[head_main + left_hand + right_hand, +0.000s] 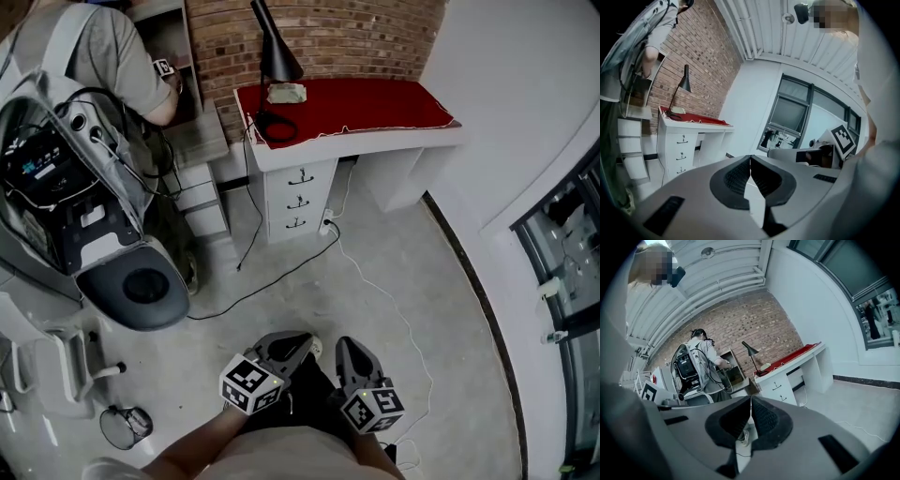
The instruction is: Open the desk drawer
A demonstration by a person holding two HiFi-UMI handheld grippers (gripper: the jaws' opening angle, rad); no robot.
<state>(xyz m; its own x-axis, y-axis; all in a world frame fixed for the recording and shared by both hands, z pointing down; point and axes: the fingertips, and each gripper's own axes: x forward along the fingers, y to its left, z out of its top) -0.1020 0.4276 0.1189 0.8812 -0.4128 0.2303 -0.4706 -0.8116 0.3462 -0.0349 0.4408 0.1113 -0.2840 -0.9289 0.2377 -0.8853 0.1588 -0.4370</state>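
A white desk (375, 141) with a red cloth on top stands against the brick wall, far ahead of me. Its stack of three drawers (298, 199) with dark handles is shut; the same drawers (682, 153) show at the left in the left gripper view and the drawers (778, 387) show small in the right gripper view. My left gripper (298, 344) and right gripper (349, 352) hang side by side low in the head view, well short of the desk. Both are shut with nothing between their jaws.
A black desk lamp (272, 56) and a small pale object (287, 93) sit on the desk's left end. Cables (281, 272) trail across the floor. A person wearing a backpack rig (66, 159) stands at the left by a shelf unit (202, 178). Windows (562, 253) line the curved right wall.
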